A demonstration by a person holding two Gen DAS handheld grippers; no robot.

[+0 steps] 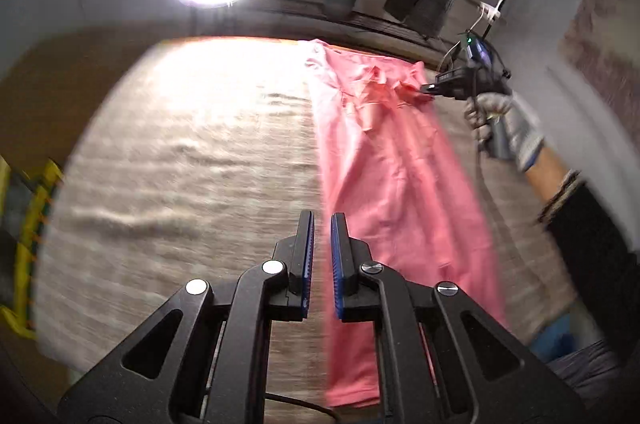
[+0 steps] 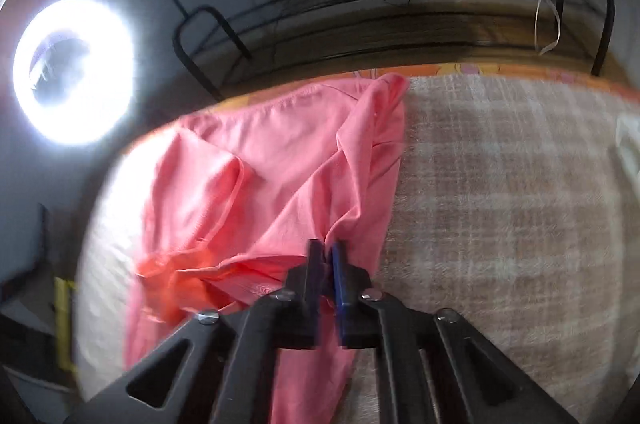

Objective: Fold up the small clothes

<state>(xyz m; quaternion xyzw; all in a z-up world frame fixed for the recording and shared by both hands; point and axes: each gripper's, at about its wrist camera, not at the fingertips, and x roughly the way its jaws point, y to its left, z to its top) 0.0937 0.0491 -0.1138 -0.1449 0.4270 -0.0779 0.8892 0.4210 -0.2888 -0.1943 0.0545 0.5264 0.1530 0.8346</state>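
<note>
Between the right gripper (image 2: 327,254) jaws sat a fold of pink cotton garment (image 2: 256,184); left gripper (image 1: 321,224) jaws stood narrowly apart, empty, above its hem.

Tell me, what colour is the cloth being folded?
Pink, seen best from the right wrist, whose right gripper pinches it.

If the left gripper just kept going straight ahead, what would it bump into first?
Probably the pink garment. The left gripper points along that cloth's left edge, with the woven cover just beside it. Depth is unclear, so it might graze the cover instead.
</note>
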